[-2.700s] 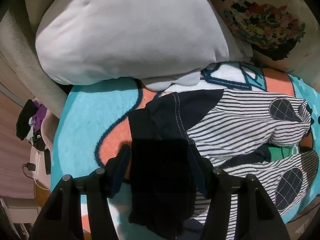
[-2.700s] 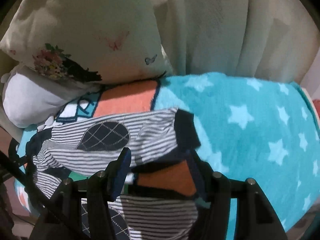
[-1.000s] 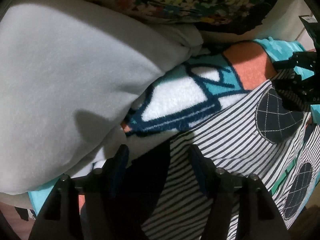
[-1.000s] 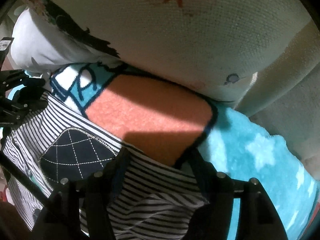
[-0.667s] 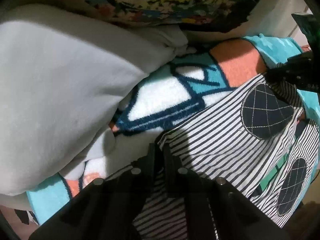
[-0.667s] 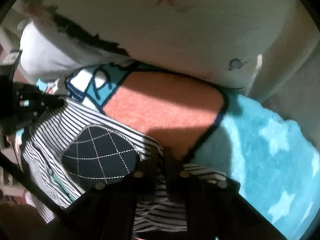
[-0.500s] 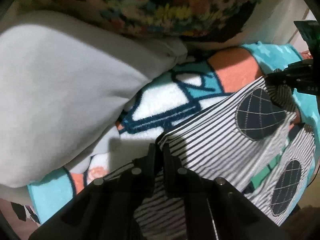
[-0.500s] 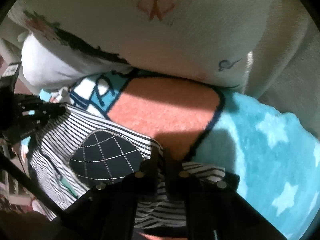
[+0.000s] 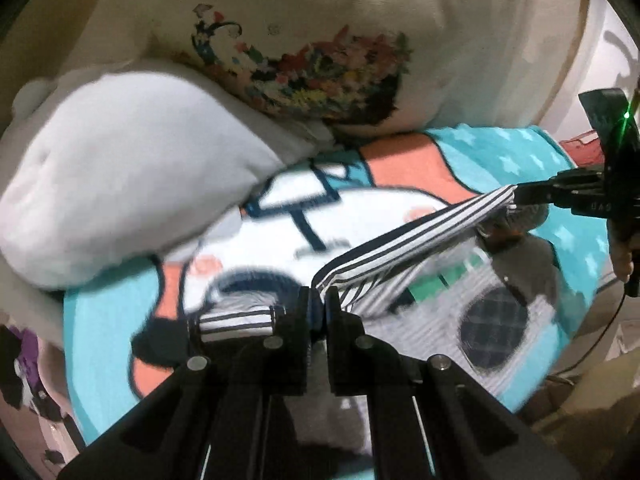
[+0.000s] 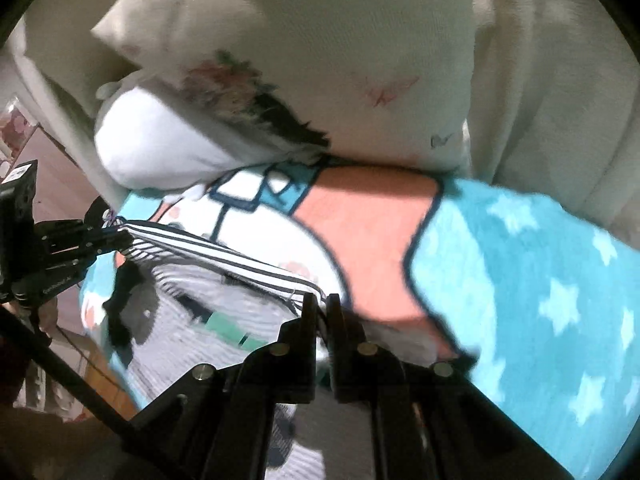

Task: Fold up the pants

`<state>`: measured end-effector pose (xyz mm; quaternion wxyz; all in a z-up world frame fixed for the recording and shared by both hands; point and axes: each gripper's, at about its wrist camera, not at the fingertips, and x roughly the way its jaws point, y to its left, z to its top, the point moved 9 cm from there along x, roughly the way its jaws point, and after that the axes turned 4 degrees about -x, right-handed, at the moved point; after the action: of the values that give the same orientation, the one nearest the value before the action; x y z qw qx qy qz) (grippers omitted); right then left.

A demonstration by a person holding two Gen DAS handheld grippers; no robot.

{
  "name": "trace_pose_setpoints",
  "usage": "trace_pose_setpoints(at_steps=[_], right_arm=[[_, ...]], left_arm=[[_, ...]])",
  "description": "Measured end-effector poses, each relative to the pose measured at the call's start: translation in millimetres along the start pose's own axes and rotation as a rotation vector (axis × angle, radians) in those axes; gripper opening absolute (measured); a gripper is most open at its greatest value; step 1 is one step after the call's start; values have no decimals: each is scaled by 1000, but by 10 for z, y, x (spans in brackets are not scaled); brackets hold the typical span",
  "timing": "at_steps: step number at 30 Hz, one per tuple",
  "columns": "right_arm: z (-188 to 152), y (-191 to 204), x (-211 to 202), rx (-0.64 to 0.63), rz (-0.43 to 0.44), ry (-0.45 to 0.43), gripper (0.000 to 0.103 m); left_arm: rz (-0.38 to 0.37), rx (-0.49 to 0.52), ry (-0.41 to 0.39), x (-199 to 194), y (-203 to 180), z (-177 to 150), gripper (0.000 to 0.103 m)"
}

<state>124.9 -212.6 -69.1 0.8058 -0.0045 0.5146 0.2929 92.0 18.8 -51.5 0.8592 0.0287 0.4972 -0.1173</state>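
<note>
The pants are black-and-white striped with dark quilted knee patches. They lie on a turquoise, orange and white fleece blanket. My left gripper is shut on one end of the upper leg's edge. My right gripper is shut on the other end and also shows in the left wrist view. The striped edge is lifted and stretched taut between them. The lower leg lies flat beneath, blurred.
A white plush pillow and a floral cushion lie at the blanket's far side. Pale curtain fabric hangs behind. The star-patterned blanket stretches to the right. The blanket's left edge drops to a pink floor.
Both grippers have closed on the striped leg's edge, then lifted it and pulled it back from the pillows. The edge now hangs taut between them.
</note>
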Motion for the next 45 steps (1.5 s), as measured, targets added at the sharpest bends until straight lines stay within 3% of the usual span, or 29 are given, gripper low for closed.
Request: trace_pose_setpoints(at_steps=[8,13,18,23,24,26,29,33,34,35,36,40,45], right_arm=[[-984,310,-59,118,52,97,5],[-1429,343,59,203,56,147,7],[-1596,166,-190,282,5,105,11],[-1529,-207,-515,375,-86,-3,12],[-1492,-290,-540,396,-103,-26,17],[-1389,-399,-535,419,-124,-69,28],[-1252,-497,-421,436,-144,-95,30],[-1217,-576,-81,442,-173,-26,34],[-1201,-559,-57,434,-175,-24,28],[-1177,-521,-60,423,-171,-27,13],[-1164,-475,-72,416,-160,-24,5],[-1105,-427,-291,380,-226,-64,4],[-1248,-616,-484,425,-340,-65,2]], left_arm=[[-7,52,155,36,-222,-1040,6],[46,155,212,112,-287,-1396,13],[11,133,214,-151,-130,-1426,15],[6,-10,200,-448,239,-1360,20],[7,-33,192,-483,280,-1330,21],[8,-79,165,-518,364,-1229,21],[6,-149,134,-510,420,-1088,22],[-6,-205,117,-460,406,-993,23],[-6,-211,115,-453,401,-984,23],[-2,-216,111,-446,405,-975,23],[3,-221,108,-444,415,-971,23],[21,-280,89,-416,550,-932,23],[36,-337,86,-349,714,-932,24]])
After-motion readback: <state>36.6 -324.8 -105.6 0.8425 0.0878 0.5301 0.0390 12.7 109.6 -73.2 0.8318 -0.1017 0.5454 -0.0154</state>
